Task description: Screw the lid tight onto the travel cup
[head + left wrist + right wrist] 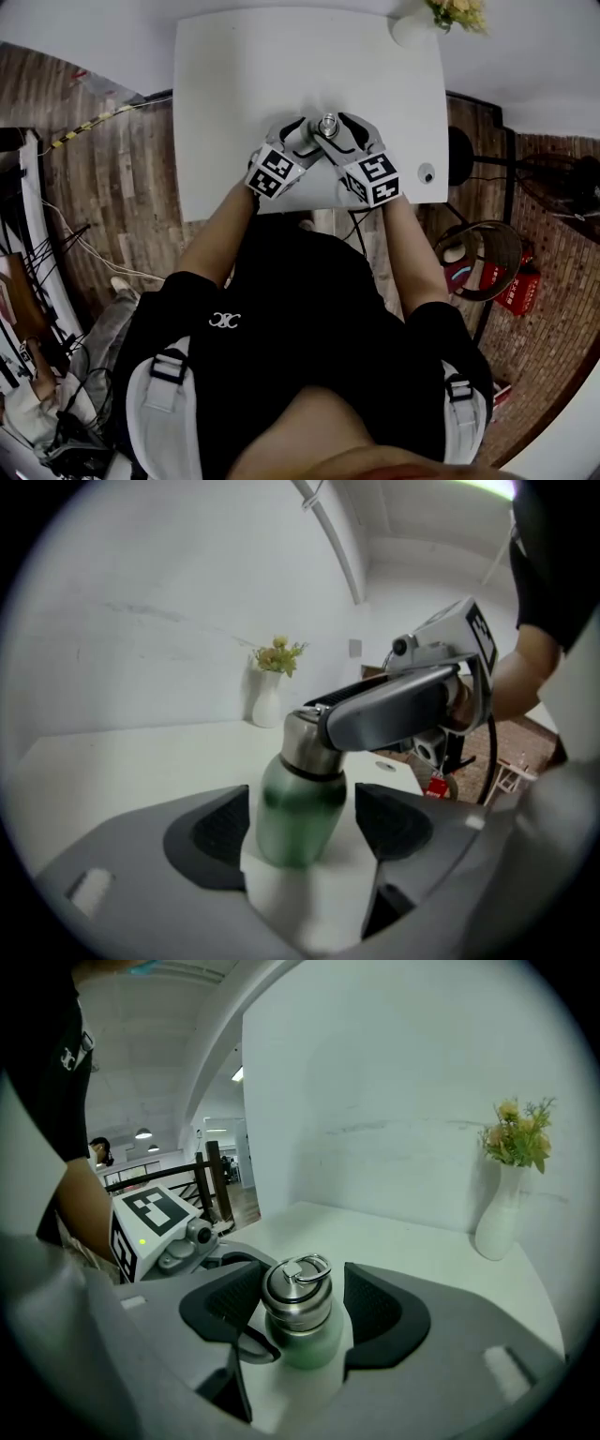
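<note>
The travel cup [328, 125] stands upright near the front edge of the white table [234, 75], with a green body [298, 808] and a steel lid [298, 1299] topped by a ring. My left gripper [300, 827] is open around the green body, with a thin gap at each pad. My right gripper [298, 1302] straddles the lid from the other side; its pads stand just off the steel, so it is open. In the head view the left gripper [314, 139] and the right gripper [337, 131] meet at the cup.
A white vase with yellow flowers [417, 23] stands at the table's far right corner, also seen as the vase [502, 1213] against the wall. A small round object [427, 173] lies near the table's right edge. Brick floor, cables and a stool surround the table.
</note>
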### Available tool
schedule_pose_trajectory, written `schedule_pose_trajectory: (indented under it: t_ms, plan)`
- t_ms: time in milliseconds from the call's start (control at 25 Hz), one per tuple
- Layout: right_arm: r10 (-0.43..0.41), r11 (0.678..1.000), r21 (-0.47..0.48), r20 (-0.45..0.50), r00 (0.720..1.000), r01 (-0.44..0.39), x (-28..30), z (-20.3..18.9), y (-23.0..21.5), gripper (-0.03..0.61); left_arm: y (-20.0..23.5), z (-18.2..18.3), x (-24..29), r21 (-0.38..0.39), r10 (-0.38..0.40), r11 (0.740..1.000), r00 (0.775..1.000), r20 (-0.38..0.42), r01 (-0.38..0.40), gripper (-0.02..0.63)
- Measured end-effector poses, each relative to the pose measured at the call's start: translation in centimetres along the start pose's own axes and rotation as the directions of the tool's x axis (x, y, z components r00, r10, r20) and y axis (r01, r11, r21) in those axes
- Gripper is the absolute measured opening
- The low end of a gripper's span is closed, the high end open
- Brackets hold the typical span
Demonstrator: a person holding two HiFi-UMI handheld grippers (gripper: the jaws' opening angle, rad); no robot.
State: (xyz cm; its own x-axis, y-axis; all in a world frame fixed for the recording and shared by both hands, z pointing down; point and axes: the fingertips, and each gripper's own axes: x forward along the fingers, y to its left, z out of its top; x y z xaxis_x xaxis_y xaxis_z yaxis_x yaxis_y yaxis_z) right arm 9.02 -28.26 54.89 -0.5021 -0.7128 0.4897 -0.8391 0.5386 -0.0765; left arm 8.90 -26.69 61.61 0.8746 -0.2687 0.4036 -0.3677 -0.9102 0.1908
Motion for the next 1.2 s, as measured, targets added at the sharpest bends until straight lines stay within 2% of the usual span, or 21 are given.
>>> schedule_pose_trajectory:
  t_ms: [120,280,360,440,520,600,720,800,920,1000,1080,1120,1200]
  plan:
    - [0.067,0.998,-0.018,-0.035,0.997,-0.068,0.3,-0.3,0.3,0.252,-0.4,0.0,1.2,-0.013,-0.061,0.998,0.998,0.003,0.061,0.396]
    - [0.136,0.985,-0.094,-0.1,0.986,-0.145,1.0,-0.7,0.8,0.252,0.0,-1.1,2.4,0.012,-0.114,0.993,0.993,-0.029,0.114,0.407]
    - [0.174,0.969,-0.154,-0.141,0.975,-0.195,1.2,-0.7,1.1,0.252,-0.3,-0.8,2.5,0.012,-0.156,0.988,0.987,-0.036,0.156,0.407]
    - [0.22,0.938,-0.227,-0.199,0.955,-0.263,1.0,-0.8,1.3,0.252,-0.6,-0.7,2.7,0.027,-0.193,0.981,0.98,-0.046,0.195,0.407]
    - [0.254,0.889,-0.307,-0.284,0.925,-0.339,0.7,-1.1,1.6,0.253,-0.9,-0.7,2.8,0.056,-0.23,0.971,0.972,-0.056,0.233,0.407]
    - [0.258,0.819,-0.399,-0.386,0.886,-0.412,0.4,-1.8,1.7,0.257,-1.1,-0.5,2.8,0.084,-0.273,0.957,0.959,-0.071,0.278,0.412]
    - [0.228,0.667,-0.525,-0.532,0.816,-0.529,0.1,-2.5,2.1,0.262,-1.3,-0.6,2.9,0.132,-0.336,0.928,0.935,-0.111,0.349,0.417]
    - [0.213,0.572,-0.549,-0.619,0.756,-0.61,-0.2,-3.0,2.3,0.262,-1.7,-0.7,2.9,0.166,-0.372,0.905,0.917,-0.141,0.392,0.417]
    - [0.2,0.478,-0.533,-0.709,0.677,-0.699,-0.4,-3.5,2.6,0.262,-2.0,-0.6,3.0,0.185,-0.412,0.879,0.895,-0.171,0.44,0.417]
    - [0.196,0.44,-0.525,-0.735,0.648,-0.729,-0.4,-3.6,2.7,0.261,-2.0,-0.6,3.0,0.185,-0.425,0.871,0.887,-0.178,0.454,0.417]
    - [0.203,0.423,-0.524,-0.74,0.641,-0.739,-0.3,-3.6,2.6,0.277,-2.0,-0.6,3.0,0.18,-0.426,0.873,0.888,-0.172,0.453,0.417]
    - [0.212,0.428,-0.522,-0.735,0.644,-0.738,-0.2,-3.5,2.5,0.277,-1.9,-0.6,3.1,0.174,-0.423,0.877,0.891,-0.164,0.449,0.417]
    - [0.249,0.473,-0.51,-0.705,0.664,-0.718,0.0,-3.4,2.4,0.276,-1.7,-0.5,3.1,0.162,-0.416,0.885,0.898,-0.145,0.436,0.417]
